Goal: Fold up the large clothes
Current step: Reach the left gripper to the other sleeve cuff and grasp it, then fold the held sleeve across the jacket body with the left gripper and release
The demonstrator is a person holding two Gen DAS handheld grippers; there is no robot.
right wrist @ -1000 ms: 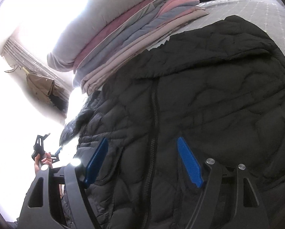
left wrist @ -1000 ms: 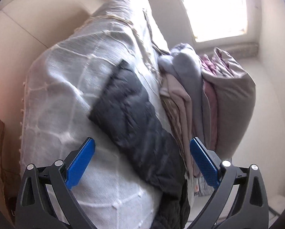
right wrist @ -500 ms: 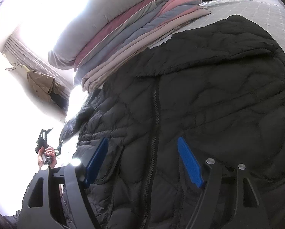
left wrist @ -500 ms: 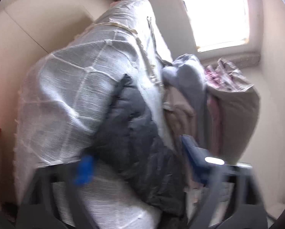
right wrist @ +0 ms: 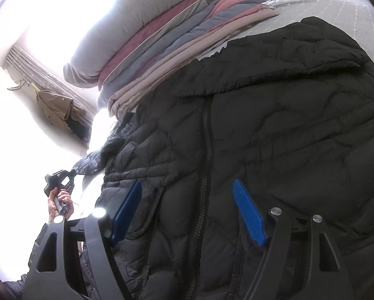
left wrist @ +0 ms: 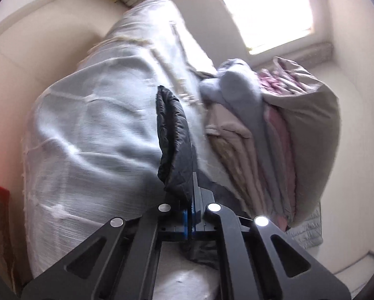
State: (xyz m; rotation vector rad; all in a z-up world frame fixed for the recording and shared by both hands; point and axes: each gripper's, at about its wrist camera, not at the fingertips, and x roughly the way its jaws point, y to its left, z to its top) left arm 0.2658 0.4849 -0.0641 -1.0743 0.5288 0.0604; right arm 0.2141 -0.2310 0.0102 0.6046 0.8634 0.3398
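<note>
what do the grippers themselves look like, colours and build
Both are the same design. The right gripper has matte black linkage arms with triangular cutouts, round silver pivot pins, and two flat blue finger pads with a fine textured face. The left gripper shows the same black frame, silver pins and blue pads. No cables or markings show. A bare hand grips its black handle.

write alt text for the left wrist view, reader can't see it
The left gripper is shut on a black quilted jacket sleeve, which lies on a pale grey checked bedspread. A stack of folded pink, grey and beige bedding sits to its right, below a bright window.
</note>
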